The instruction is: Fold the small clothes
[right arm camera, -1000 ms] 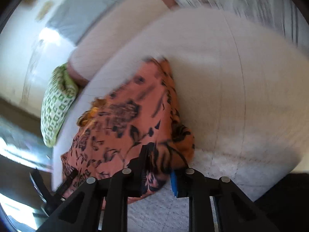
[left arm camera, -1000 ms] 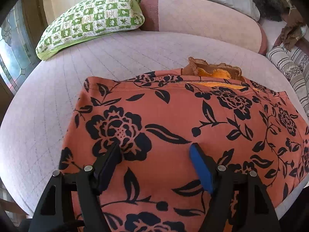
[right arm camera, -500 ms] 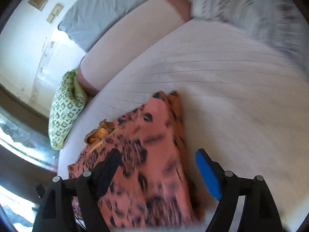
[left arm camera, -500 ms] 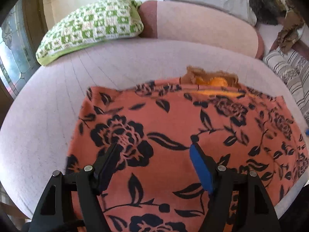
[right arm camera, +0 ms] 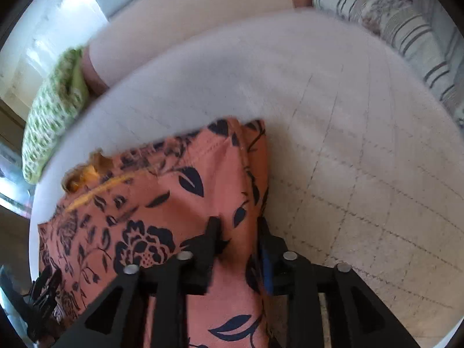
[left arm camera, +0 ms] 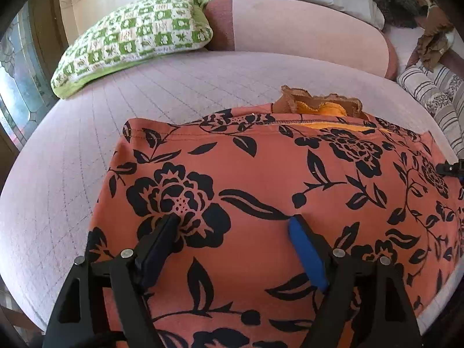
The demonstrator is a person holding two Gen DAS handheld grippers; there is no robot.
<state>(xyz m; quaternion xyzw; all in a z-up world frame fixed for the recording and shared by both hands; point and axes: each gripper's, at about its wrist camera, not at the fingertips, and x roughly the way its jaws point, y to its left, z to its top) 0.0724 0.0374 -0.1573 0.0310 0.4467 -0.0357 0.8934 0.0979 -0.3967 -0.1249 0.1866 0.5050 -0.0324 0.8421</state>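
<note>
The floral garment (left arm camera: 261, 191) lies spread flat on the quilted bed (left arm camera: 58, 191), reaching to the bed's near edge, with a brown and orange piece (left arm camera: 319, 105) poking out from under its far hem. The left gripper (left arm camera: 233, 246) hovers over the middle of the cloth with its jaws wide apart, holding nothing. The right gripper (right arm camera: 237, 249) sits at the garment's right edge, jaws drawn close with a ridge of the fabric between them; it looks like a pinch on that edge, though how firmly it bites cannot be told.

The step in hand appears to be taking the right side to fold it across. To do it well, the right gripper should catch both layers at the edge, not just the top one, then lift only enough to clear the cloth and carry it leftward in a straight line so the hem lines match. The left gripper would best press or pinch near the middle to anchor the fold line and stop the whole piece sliding towards the green checked pillow (left arm camera: 133, 34) at the far left corner
</note>
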